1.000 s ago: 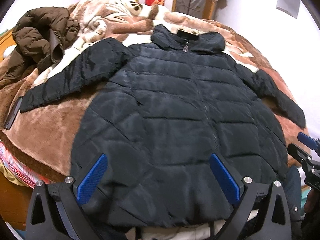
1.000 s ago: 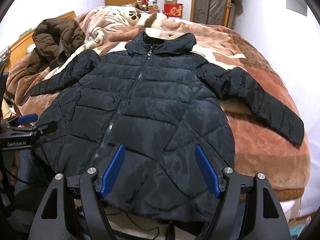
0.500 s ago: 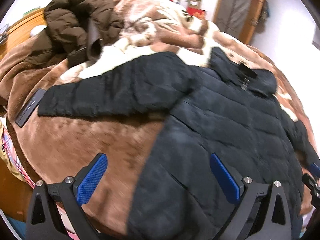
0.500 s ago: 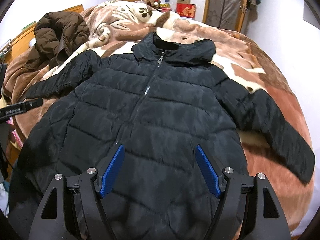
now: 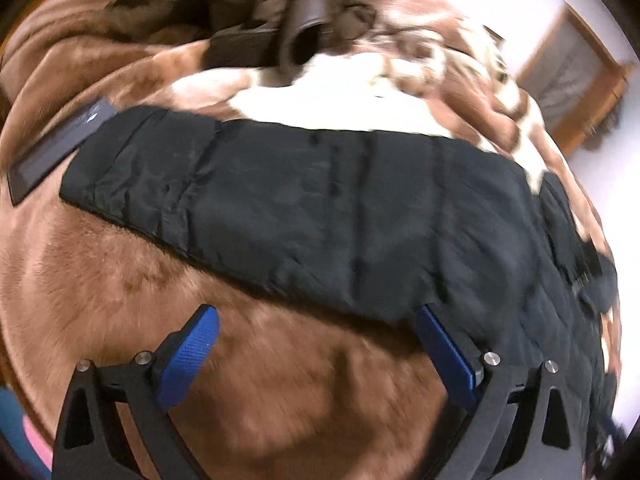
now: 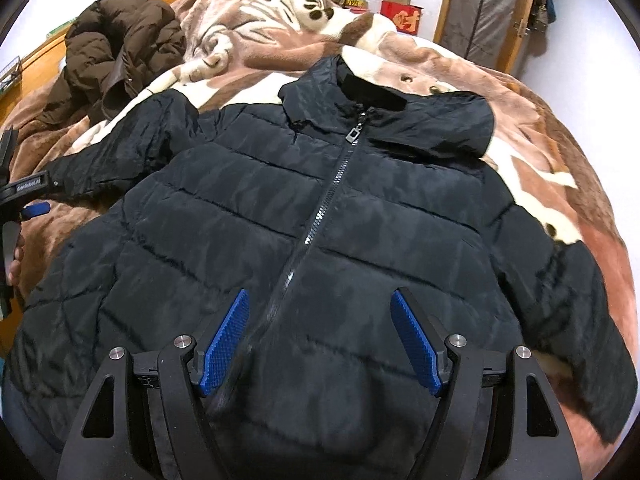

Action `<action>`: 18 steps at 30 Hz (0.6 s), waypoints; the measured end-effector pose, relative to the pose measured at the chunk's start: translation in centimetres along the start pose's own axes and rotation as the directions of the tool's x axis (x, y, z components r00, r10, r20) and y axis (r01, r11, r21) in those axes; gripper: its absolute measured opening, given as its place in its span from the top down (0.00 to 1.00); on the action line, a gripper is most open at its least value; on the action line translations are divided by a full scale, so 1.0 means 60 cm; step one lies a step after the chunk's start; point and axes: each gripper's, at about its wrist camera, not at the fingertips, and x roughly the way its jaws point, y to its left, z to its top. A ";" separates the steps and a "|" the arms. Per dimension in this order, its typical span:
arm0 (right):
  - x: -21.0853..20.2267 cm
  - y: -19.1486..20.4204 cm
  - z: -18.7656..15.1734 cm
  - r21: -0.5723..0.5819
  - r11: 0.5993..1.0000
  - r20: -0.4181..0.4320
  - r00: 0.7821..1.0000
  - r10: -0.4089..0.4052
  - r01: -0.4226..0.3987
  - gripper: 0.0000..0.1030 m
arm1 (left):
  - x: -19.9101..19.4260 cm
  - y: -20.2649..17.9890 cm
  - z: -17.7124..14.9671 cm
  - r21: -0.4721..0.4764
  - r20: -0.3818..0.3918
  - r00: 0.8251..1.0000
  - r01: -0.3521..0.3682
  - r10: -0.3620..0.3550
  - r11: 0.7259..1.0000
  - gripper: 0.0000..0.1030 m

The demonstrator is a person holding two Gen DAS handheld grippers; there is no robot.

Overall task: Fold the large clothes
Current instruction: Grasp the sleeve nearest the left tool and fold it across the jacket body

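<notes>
A black quilted puffer jacket (image 6: 320, 216) lies flat and zipped on a brown patterned blanket (image 6: 552, 128), collar at the far end. Its left sleeve (image 5: 280, 204) stretches across the left wrist view. My left gripper (image 5: 316, 320) is open and empty, low over the blanket just below that sleeve; it also shows at the left edge of the right wrist view (image 6: 34, 204). My right gripper (image 6: 320, 304) is open and empty above the jacket's lower front, either side of the zipper (image 6: 320, 208). The right sleeve (image 6: 580, 304) lies out to the right.
A brown puffer jacket (image 6: 116, 56) is heaped at the back left of the bed. A flat dark device (image 5: 56, 148) lies by the sleeve cuff. Boxes (image 6: 400, 8) and a wooden wardrobe (image 6: 492, 12) stand behind the bed.
My left gripper has swung left and dropped close to the left sleeve. My right gripper has moved forward over the jacket's front. Both stay open.
</notes>
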 end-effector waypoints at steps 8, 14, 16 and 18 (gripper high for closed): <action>0.047 -0.028 0.002 0.015 1.000 -0.043 0.999 -0.024 0.025 0.29 | 0.067 0.040 0.029 -0.129 0.037 0.998 -0.048 0.053 0.991 0.30; 0.050 -0.057 -0.017 0.052 0.998 -0.062 0.997 -0.043 0.047 0.29 | 0.051 0.024 0.050 -0.060 0.068 0.994 -0.081 0.085 0.995 0.81; 0.043 -0.063 -0.024 0.058 0.997 -0.060 0.997 -0.046 0.050 0.29 | 0.023 0.007 0.058 -0.013 0.097 0.992 -0.082 0.083 0.997 0.84; 0.033 -0.068 -0.031 0.064 0.997 -0.057 0.997 -0.047 0.050 0.29 | -0.010 -0.014 0.064 0.030 0.129 0.989 -0.083 0.078 0.996 0.85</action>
